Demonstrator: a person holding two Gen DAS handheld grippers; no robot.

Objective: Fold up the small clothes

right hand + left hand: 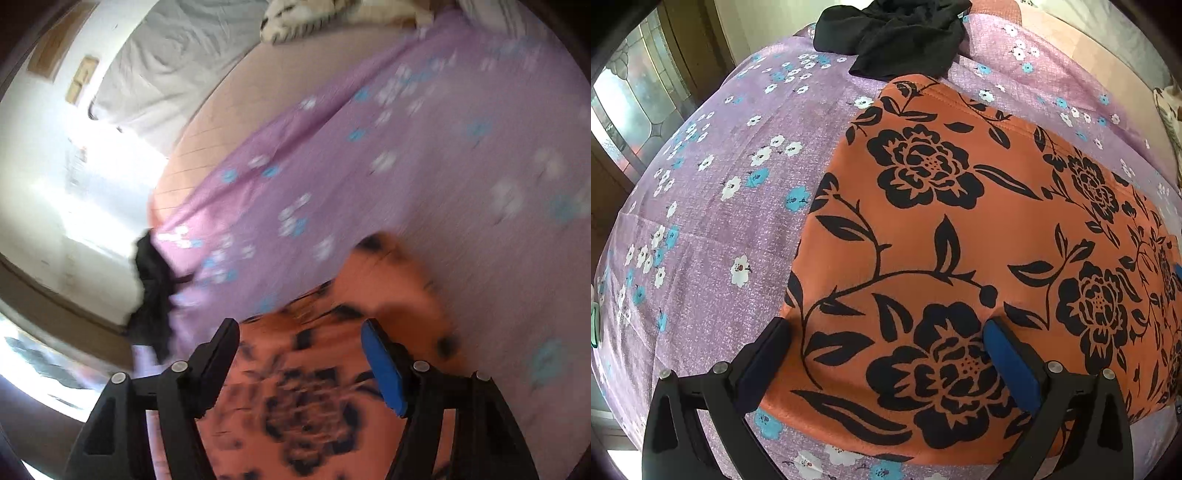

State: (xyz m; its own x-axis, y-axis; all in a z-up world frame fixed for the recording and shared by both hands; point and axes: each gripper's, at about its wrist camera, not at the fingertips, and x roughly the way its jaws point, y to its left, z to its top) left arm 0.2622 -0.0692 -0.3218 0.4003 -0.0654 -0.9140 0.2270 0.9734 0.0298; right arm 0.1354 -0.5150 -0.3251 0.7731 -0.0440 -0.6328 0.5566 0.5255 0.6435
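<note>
Bright daylight; right wrist view motion-blurred.

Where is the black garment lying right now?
In the left wrist view, the black garment lies crumpled at the top centre on the purple floral sheet, just beyond the far edge of the orange floral cloth.

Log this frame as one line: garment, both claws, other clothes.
orange floral garment: flat on purple sheet | left claw: open over it | right claw: open, blurred | black garment: beyond, untouched
</note>
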